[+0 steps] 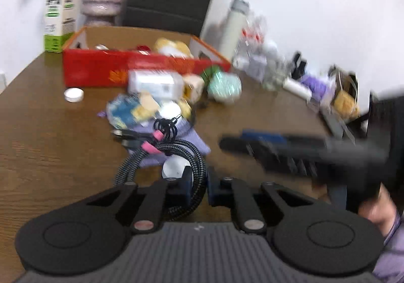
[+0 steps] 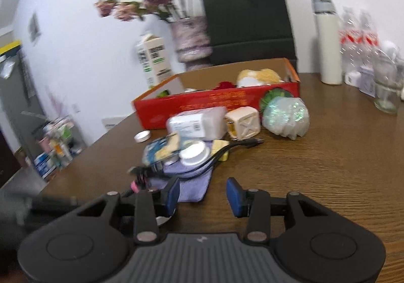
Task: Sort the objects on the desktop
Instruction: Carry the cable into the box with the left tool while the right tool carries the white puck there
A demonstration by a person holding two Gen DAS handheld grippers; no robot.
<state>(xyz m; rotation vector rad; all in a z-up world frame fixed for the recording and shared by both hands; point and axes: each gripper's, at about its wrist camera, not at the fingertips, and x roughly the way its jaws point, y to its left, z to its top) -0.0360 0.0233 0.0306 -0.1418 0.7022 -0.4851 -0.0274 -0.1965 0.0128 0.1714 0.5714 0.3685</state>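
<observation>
My left gripper point(image 1: 198, 186) is shut on a coiled black braided cable point(image 1: 192, 157) with pink ties, held just above the brown table point(image 1: 50, 131). My right gripper point(image 2: 203, 194) is open and empty; it appears blurred at the right of the left wrist view point(image 1: 290, 149). Ahead lies a pile: a purple cloth point(image 2: 186, 186), a thin black cable point(image 2: 227, 149), a blue-yellow packet point(image 2: 161, 148), a white lid point(image 2: 194, 154), a white box point(image 2: 197, 124), a cream cube point(image 2: 243, 122) and a shiny green-white ball point(image 2: 285, 116). Behind stands an open red box point(image 2: 214, 101) holding a plush toy point(image 2: 257, 76).
A milk carton point(image 2: 152, 63), a vase of dried flowers point(image 2: 189, 38) and a black bag point(image 2: 247, 18) stand at the back. A white flask point(image 2: 328, 43), water bottles point(image 2: 358, 40) and a glass jar point(image 2: 386, 91) stand at the right. A small white cap point(image 1: 73, 94) lies by the red box.
</observation>
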